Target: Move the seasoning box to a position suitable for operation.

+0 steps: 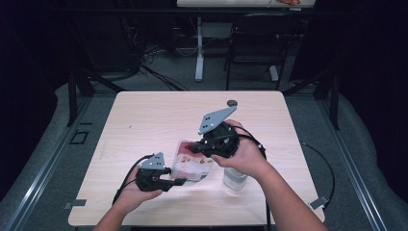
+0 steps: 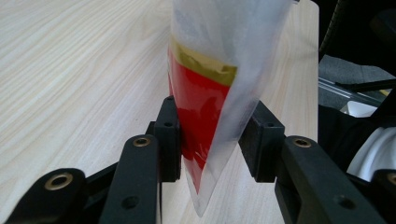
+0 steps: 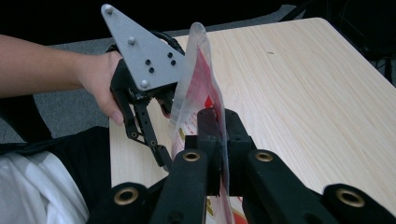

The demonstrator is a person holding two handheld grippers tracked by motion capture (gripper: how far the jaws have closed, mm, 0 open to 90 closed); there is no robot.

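Observation:
A clear plastic bag (image 1: 193, 163) with a red and gold packet inside is held up over the table between both grippers. My left gripper (image 1: 179, 181) is shut on the bag's lower near corner; in the left gripper view its jaws (image 2: 210, 140) pinch the bag (image 2: 210, 56) from both sides. My right gripper (image 1: 193, 147) is shut on the bag's upper edge, and in the right gripper view its jaws (image 3: 218, 128) clamp the thin film (image 3: 196, 79). The left gripper (image 3: 164, 157) also appears there, just behind the bag.
A whitish round container (image 1: 235, 179) stands on the light wooden table (image 1: 144, 115) under my right hand. A small dark disc (image 1: 232, 102) lies near the far edge. A chair (image 1: 255, 43) and desk legs stand beyond the table.

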